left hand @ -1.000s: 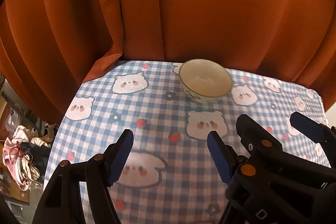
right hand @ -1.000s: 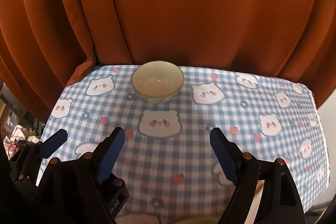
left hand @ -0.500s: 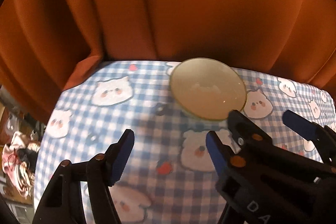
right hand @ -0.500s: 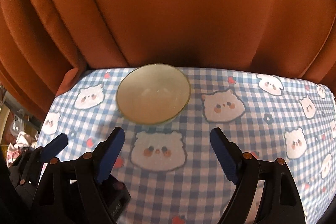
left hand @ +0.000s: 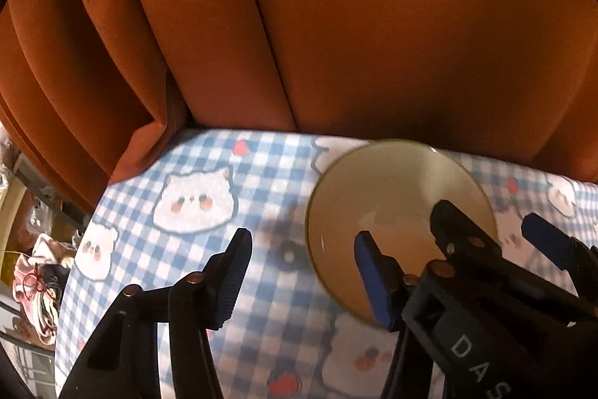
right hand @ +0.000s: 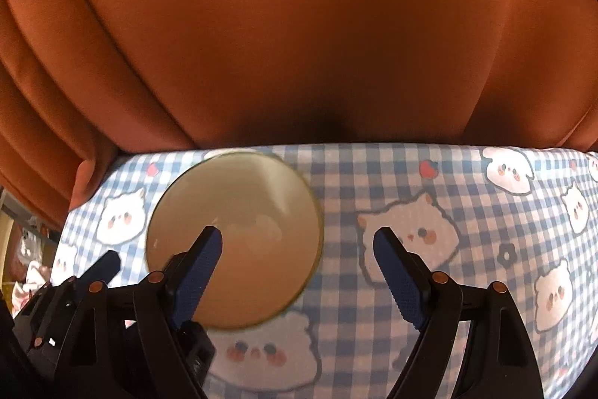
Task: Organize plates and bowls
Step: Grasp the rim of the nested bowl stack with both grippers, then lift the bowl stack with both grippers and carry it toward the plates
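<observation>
Behind, orange curtain (right hand: 299, 25); checked tablecloth (right hand: 486, 230).

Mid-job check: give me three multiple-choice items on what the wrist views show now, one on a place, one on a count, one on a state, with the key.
1. Where on the blue checked tablecloth does the round cream ceramic bowl stand?
A. Near the far edge, by the orange curtain
B. At the near edge
C. Off the cloth

2. How many bowls are in view?
A. Three
B. One
C. Two

3. What state is the right hand-held gripper in?
A. Shut on the bowl
B. Shut on nothing
C. Open, gripping nothing

Key: 1 A, the bowl's far rim lies close to where cloth meets curtain. 2 B, both wrist views show the same single bowl. 3 C, its blue pads stand wide apart, one in front of the bowl, the other over the cloth, and neither visibly presses on the bowl.
</observation>
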Demonstrator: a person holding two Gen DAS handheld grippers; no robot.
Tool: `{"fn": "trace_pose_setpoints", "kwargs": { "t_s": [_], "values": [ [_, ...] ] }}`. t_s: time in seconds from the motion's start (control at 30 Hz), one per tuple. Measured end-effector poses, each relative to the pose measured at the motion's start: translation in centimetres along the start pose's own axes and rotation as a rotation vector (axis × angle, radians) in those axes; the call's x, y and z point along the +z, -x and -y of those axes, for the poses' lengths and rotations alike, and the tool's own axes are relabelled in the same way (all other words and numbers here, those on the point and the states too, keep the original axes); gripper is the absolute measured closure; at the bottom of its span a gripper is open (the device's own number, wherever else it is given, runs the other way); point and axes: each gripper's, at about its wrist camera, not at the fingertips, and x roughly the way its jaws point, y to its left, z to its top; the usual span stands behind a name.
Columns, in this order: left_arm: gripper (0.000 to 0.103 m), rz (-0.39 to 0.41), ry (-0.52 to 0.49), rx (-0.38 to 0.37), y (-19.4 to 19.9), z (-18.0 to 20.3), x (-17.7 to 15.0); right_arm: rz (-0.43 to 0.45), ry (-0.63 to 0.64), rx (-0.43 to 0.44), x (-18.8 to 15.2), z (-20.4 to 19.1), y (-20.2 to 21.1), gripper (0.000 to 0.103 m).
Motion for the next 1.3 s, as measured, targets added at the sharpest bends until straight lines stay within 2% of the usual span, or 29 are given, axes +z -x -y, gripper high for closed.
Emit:
{"fn": "trace_pose_setpoints", "kwargs": {
  "t_s": [0.2, 0.3, 0.37, 0.47, 0.77, 1.3],
  "values": [
    [0.065, -0.034, 0.005, -0.003, -2.6, 0.3, 0.7, -0.021, -0.004, -0.007, 0.8, 0.4, -2.3, 0.037],
    [0.073, -0.038, 0.007, -0.014, -3.4, 0.4, 0.8, -0.035, -0.003, -0.006, 1.1, 0.5, -3.3, 0.052],
    [0.075, -0.05, 0.009, -0.033, -3.9, 0.4, 0.8, -0.038, -0.005, -0.002, 1.3, 0.6, -3.8, 0.068],
    [0.081, -0.064, 0.005, -0.056, -4.1, 0.5, 1.0, -0.038, -0.022, 0.033, 1.3, 0.8, -4.1, 0.079],
    [0.081, -0.061, -0.004, -0.048, -4.6, 0.8, 0.9, -0.044, 0.001, 0.042, 1.3, 0.6, -4.1, 0.081],
    [0.081, -0.075, -0.013, -0.066, -1.4, -0.1, -1.4, -0.059, -0.005, 0.024, -1.1, 0.7, -1.2, 0.082]
  ]
}}
